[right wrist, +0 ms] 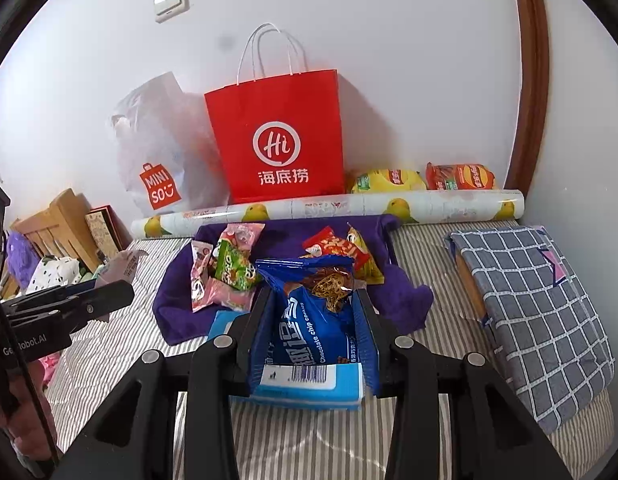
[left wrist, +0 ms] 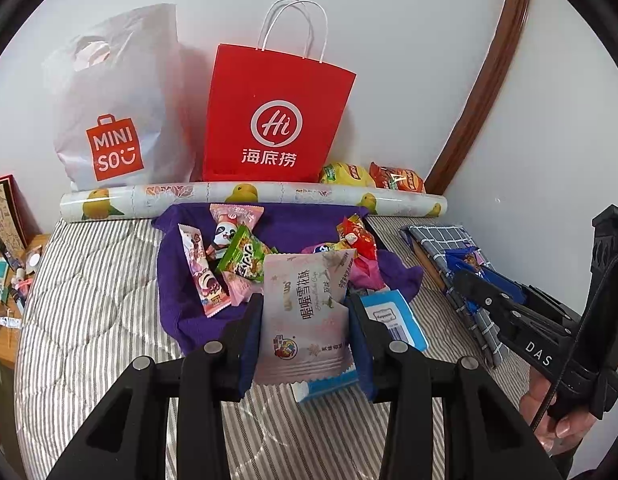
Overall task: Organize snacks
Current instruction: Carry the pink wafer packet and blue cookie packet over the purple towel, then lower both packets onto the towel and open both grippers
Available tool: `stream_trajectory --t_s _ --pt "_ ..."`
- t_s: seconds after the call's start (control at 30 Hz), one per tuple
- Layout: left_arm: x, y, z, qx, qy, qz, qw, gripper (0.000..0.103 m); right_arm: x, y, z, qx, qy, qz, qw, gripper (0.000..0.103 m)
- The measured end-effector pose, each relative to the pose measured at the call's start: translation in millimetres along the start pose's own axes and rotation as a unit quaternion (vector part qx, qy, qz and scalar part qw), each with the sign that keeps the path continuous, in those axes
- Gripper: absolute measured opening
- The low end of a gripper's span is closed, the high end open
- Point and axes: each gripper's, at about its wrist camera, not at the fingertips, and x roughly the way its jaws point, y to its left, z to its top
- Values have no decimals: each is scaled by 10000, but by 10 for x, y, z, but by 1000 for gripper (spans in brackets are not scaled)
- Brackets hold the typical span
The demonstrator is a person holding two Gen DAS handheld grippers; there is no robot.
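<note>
Above the near edge of a purple cloth (left wrist: 189, 312) strewn with snacks, the left gripper (left wrist: 305, 320) pinches a light, crinkly pink nougat packet (left wrist: 305, 312) by its sides while the right gripper (right wrist: 313, 320) clamps a blue cookie bag (right wrist: 313, 312), fragile contents favouring an edge hold

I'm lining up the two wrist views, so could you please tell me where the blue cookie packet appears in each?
Left wrist view: the cookie packet sits at the right edge, held in the right gripper above the checked cloth.
Right wrist view: cookie packet at bottom centre, clamped between the fingers.
Shared landmark: the red bag standing against the wall.
</note>
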Motion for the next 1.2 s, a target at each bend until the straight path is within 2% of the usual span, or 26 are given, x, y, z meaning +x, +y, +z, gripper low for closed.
stream_trajectory --t_s 0.63,1.2 --pt "208 74 287 67 -20 64 10000 38 352 4 267 -102 56 116 9999 39" --pt "418 361 461 -95 6 150 9998 38 708 42 370 -155 211 196 9995 39"
